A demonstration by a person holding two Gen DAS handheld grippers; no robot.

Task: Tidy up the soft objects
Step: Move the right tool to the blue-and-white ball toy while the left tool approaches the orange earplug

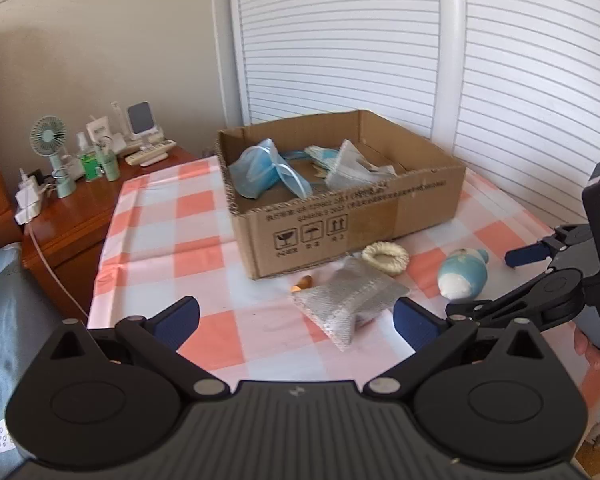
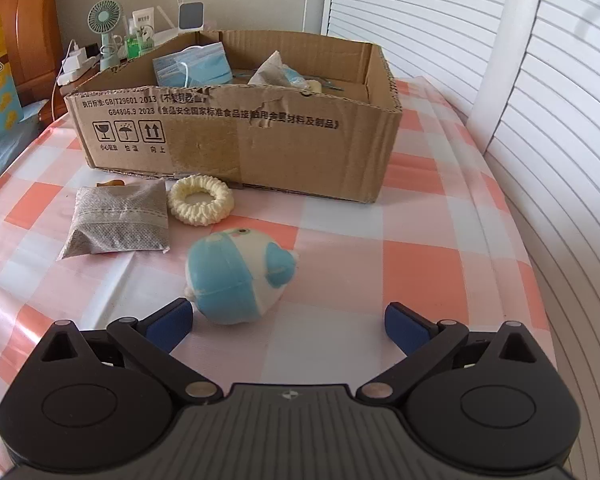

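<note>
A cardboard box (image 1: 364,216) (image 2: 260,148) stands on the checked tablecloth and holds blue face masks (image 1: 260,172) (image 2: 192,66). In front of it lie a grey fabric pouch (image 1: 348,300) (image 2: 118,220), a cream scrunchie (image 1: 385,257) (image 2: 201,199) and a blue-and-white plush toy (image 1: 462,276) (image 2: 236,276). My left gripper (image 1: 296,322) is open and empty, just short of the pouch. My right gripper (image 2: 288,324) is open and empty, with the plush toy just ahead of its left finger; it also shows in the left wrist view (image 1: 496,280) beside the toy.
A small orange-brown object (image 1: 303,282) lies by the box's front corner. A wooden nightstand (image 1: 80,216) at the left carries a mint fan (image 1: 49,136), bottles and chargers. White louvred doors (image 1: 340,40) stand behind the table. The table edge runs along the right (image 2: 512,240).
</note>
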